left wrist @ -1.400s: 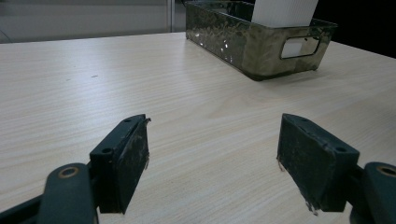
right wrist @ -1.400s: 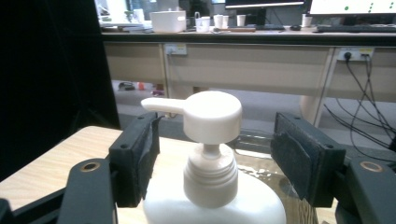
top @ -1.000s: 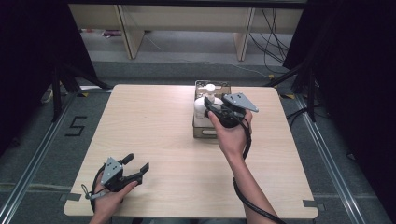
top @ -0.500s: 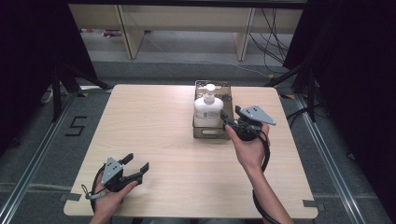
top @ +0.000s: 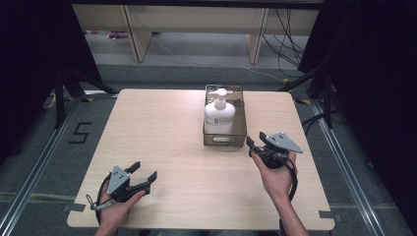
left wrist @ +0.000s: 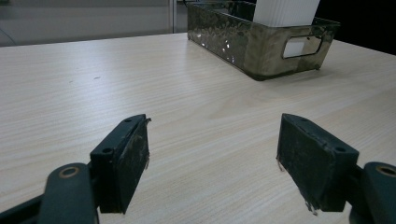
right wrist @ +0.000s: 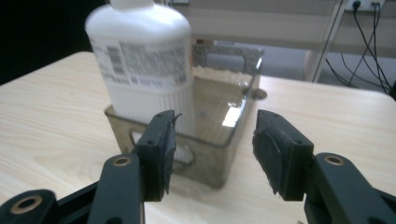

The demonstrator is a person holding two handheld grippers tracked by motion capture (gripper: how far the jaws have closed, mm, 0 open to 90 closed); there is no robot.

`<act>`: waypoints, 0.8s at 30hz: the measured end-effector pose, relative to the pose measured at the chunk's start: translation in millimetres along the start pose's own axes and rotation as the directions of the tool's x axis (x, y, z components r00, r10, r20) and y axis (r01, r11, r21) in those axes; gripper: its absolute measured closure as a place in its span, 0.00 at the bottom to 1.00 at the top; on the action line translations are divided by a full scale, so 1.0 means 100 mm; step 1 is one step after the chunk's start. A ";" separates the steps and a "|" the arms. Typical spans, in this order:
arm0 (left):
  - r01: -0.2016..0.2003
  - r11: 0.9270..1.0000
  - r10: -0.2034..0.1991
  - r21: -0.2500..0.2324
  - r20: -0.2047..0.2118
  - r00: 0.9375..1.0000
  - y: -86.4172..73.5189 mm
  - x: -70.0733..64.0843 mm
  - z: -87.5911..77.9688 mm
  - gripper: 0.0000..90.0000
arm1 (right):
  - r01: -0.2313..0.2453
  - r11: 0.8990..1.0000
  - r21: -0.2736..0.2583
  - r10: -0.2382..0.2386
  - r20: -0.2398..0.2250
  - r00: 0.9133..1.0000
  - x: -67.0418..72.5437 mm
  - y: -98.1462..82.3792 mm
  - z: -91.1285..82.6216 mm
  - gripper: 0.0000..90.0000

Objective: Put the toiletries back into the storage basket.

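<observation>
Right gripper (right wrist: 212,151): jaws parted, lately closing, nothing grasped | white ribbed plastic pump bottle (right wrist: 144,65) seen beyond the left jaw, stood upright inside the clear smoked-plastic rectangular bin (right wrist: 224,154) just ahead | Left gripper (left wrist: 212,161): jaws spread wide, nothing grasped, pale wooden table (left wrist: 93,84) beneath, bin well ahead.

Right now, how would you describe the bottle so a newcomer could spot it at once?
On the wooden table, find the clear bin toward the far edge, right of centre. The bottle stands upright inside it, white with a pump top, the one tall white thing there.
</observation>
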State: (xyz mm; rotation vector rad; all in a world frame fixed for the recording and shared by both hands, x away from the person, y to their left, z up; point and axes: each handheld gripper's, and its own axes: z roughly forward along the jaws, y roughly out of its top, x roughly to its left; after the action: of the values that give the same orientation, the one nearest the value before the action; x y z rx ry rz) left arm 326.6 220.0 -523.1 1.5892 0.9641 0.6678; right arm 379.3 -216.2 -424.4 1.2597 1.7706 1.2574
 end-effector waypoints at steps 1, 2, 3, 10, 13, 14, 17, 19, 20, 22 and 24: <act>0.001 1.000 -0.001 0.000 -0.001 1.000 0.00 0.00 0.00 0.27 | -0.027 1.000 0.008 0.027 0.011 1.000 -0.01 -0.06 -0.02 0.55; 0.001 1.000 -0.001 0.000 -0.001 1.000 0.00 0.00 0.00 0.27 | -0.007 1.000 0.009 0.007 0.003 1.000 -0.05 -0.10 -0.01 0.56; 0.001 1.000 -0.001 0.001 -0.001 1.000 0.00 0.00 0.00 0.27 | -0.018 1.000 0.020 0.018 0.021 1.000 -0.06 -0.13 -0.03 0.56; -0.002 1.000 0.002 0.012 -0.010 1.000 0.00 -0.01 -0.01 0.27 | -0.089 0.995 0.041 0.088 0.015 0.996 -0.14 -0.46 -0.04 0.56; -0.003 1.000 0.003 0.012 -0.011 1.000 0.00 -0.01 -0.01 0.27 | -0.083 0.995 0.053 0.083 0.013 0.996 -0.17 -0.55 -0.06 0.55; -0.002 1.000 0.003 0.012 -0.011 1.000 0.00 -0.01 -0.01 0.27 | -0.087 0.994 0.067 0.087 0.003 0.996 -0.18 -0.56 -0.06 0.55; -0.002 1.000 0.002 0.012 -0.014 1.000 0.00 -0.01 -0.01 0.27 | -0.093 0.994 0.066 0.091 0.031 0.995 -0.19 -0.64 -0.08 0.54; -0.002 1.000 0.002 0.011 -0.013 1.000 0.00 -0.01 -0.01 0.27 | -0.124 0.990 0.068 0.123 0.016 0.992 -0.18 -0.70 -0.10 0.53; -0.003 1.000 0.003 0.012 -0.014 1.000 0.00 -0.01 -0.01 0.27 | -0.081 0.995 0.066 0.080 0.008 0.997 -0.22 -0.71 -0.09 0.53; -0.003 1.000 0.003 0.012 -0.014 1.000 0.00 -0.01 -0.01 0.27 | -0.103 0.992 0.070 0.103 0.003 0.995 -0.22 -0.75 -0.12 0.52; -0.002 1.000 0.002 0.011 -0.014 1.000 0.00 -0.01 -0.01 0.27 | -0.101 0.992 0.072 0.100 0.017 0.995 -0.23 -0.80 -0.13 0.51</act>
State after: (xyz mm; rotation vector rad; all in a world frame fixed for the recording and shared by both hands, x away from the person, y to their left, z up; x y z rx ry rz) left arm 325.5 219.6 -522.5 1.5972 0.9778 0.6769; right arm 348.2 -249.2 -495.4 1.4106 1.7776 1.2459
